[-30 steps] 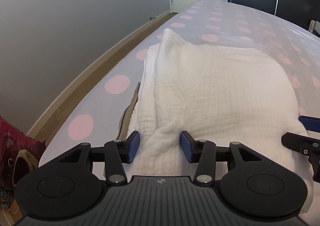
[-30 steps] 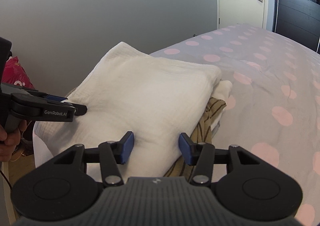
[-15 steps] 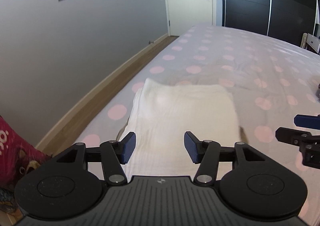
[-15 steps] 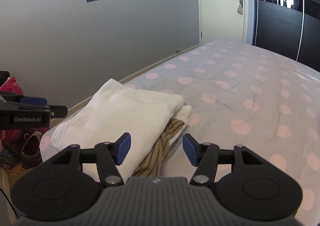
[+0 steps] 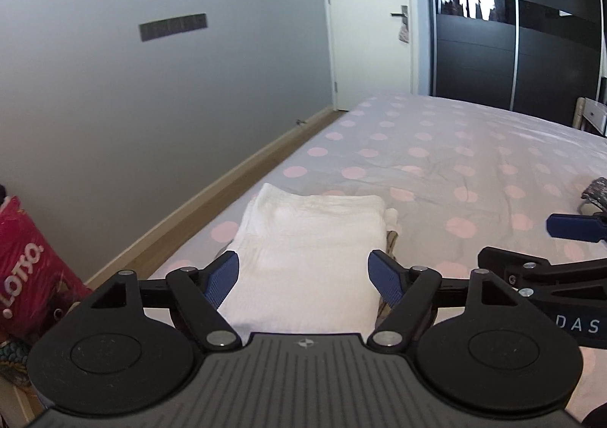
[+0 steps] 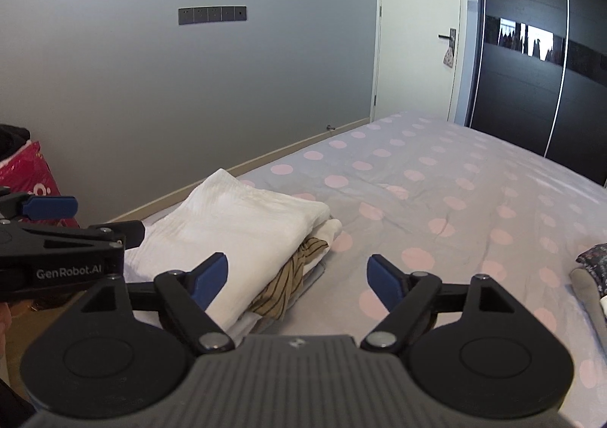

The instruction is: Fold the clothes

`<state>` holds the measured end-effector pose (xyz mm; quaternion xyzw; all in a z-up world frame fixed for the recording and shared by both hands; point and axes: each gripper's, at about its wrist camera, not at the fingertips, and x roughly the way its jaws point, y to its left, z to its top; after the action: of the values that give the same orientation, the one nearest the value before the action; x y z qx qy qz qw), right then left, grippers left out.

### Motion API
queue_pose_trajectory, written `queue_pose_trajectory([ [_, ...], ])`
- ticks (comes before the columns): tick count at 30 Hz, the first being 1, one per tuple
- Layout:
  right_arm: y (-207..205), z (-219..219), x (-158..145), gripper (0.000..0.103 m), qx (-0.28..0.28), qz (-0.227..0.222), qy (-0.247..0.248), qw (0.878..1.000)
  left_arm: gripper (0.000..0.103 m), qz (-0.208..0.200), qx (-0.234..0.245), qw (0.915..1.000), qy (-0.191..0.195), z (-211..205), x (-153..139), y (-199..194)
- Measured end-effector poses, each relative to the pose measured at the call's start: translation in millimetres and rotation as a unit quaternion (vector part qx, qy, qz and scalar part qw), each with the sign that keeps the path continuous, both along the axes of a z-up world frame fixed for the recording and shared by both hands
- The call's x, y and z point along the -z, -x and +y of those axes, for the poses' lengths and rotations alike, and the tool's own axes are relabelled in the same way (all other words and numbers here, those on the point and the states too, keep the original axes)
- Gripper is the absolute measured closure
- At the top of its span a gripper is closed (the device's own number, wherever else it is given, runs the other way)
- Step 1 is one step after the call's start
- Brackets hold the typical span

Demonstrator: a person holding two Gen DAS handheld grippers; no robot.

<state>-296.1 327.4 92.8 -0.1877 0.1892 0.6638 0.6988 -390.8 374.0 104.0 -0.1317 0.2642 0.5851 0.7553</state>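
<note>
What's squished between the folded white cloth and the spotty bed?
In the right wrist view, a brown striped garment and pale folded layers sit between the folded white cloth and the pink-dotted grey bedsheet.

Folded cloth point(image 5: 309, 238) atop a stack of clothes point(image 6: 288, 286), near the bed's point(image 5: 436, 162) left edge. Bag point(image 5: 26, 276) on the floor, left. More clothing point(image 6: 595, 265) at the bed's far right.

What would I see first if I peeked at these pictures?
First, the folded white cloth topping a small pile at the near left edge of the polka-dot bed, with a striped garment peeking out underneath. Next, the left gripper and right gripper above it, jaws opening with nothing between them. A bright pink bag sits on the floor, left.
</note>
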Motion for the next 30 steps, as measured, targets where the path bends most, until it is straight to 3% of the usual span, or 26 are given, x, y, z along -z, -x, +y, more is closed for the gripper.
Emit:
queue_pose_trajectory([
  [7,8,-26,22,0.019,0.015,0.011,0.000,1.000,0.028,-0.034,-0.042,0.9983,0.024,-20,31,14],
  [14,4,-40,53,0.019,0.041,0.065,-0.008,0.997,0.028,-0.044,-0.066,0.9956,0.050,-33,62,19],
  [17,9,-43,62,0.018,0.031,0.044,-0.001,0.999,0.028,-0.035,-0.070,0.9959,0.046,-38,69,18],
  [30,17,-42,73,0.013,0.032,0.038,0.010,0.999,0.028,-0.032,-0.064,0.9953,0.065,-46,88,12],
])
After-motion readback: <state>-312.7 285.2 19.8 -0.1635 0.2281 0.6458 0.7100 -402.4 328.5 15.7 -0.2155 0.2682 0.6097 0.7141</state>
